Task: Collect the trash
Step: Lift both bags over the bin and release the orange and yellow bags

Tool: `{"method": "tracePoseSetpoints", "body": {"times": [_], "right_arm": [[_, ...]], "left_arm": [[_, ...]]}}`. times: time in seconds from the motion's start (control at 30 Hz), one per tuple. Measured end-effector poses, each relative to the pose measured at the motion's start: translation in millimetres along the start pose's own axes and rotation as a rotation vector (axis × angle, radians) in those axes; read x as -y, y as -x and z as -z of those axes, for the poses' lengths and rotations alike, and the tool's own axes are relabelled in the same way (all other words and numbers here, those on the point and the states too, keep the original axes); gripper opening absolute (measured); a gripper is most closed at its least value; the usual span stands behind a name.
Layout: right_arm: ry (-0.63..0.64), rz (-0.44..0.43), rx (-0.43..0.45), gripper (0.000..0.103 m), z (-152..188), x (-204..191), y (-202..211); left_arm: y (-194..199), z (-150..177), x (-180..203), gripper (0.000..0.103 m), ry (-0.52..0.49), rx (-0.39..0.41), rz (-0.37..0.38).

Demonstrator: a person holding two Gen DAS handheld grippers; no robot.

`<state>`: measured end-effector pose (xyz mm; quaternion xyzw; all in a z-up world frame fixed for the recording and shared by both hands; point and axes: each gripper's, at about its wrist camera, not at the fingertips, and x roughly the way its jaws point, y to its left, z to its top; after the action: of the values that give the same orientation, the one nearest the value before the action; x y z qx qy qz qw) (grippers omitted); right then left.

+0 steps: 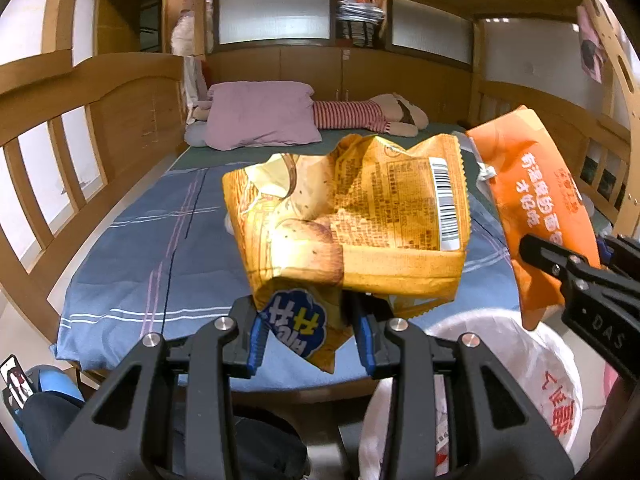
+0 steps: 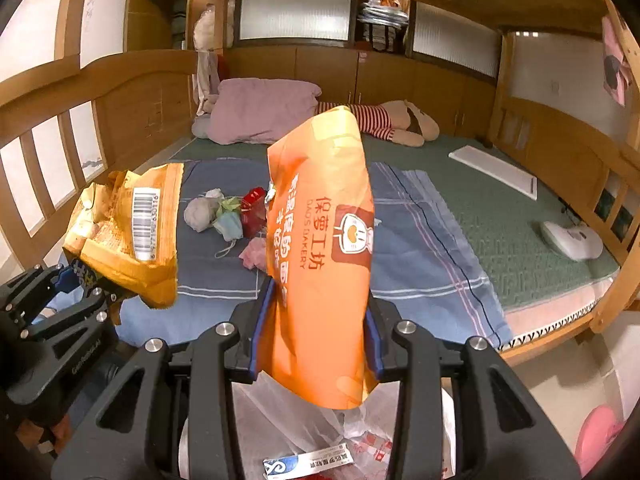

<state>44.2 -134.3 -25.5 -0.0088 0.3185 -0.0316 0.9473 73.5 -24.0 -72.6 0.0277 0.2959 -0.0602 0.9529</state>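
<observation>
Right gripper [image 2: 316, 334] clamps orange bag [image 2: 324, 248] printed "DAOS BAKERY".

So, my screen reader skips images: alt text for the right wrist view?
The right gripper clamps an orange bakery bag above a white-lined trash bin. At left, the left gripper holds a crumpled yellow snack bag over the bed.

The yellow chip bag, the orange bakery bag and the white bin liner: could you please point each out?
yellow chip bag [image 1: 360, 216], left wrist view, printed back panel.
orange bakery bag [image 2: 324, 240], right wrist view, front beside the logo.
white bin liner [image 1: 556, 396], left wrist view, printed side.
</observation>
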Motion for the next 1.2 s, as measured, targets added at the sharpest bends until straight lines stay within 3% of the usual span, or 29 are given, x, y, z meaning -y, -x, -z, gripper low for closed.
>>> {"method": "tracePoseSetpoints", "body": {"times": [1.2], "right_arm": [[-0.070, 0.028, -0.060, 0.040, 25, 29, 1]], "left_arm": [[-12, 15, 20, 0.037, -0.100, -0.046, 0.064]]}}
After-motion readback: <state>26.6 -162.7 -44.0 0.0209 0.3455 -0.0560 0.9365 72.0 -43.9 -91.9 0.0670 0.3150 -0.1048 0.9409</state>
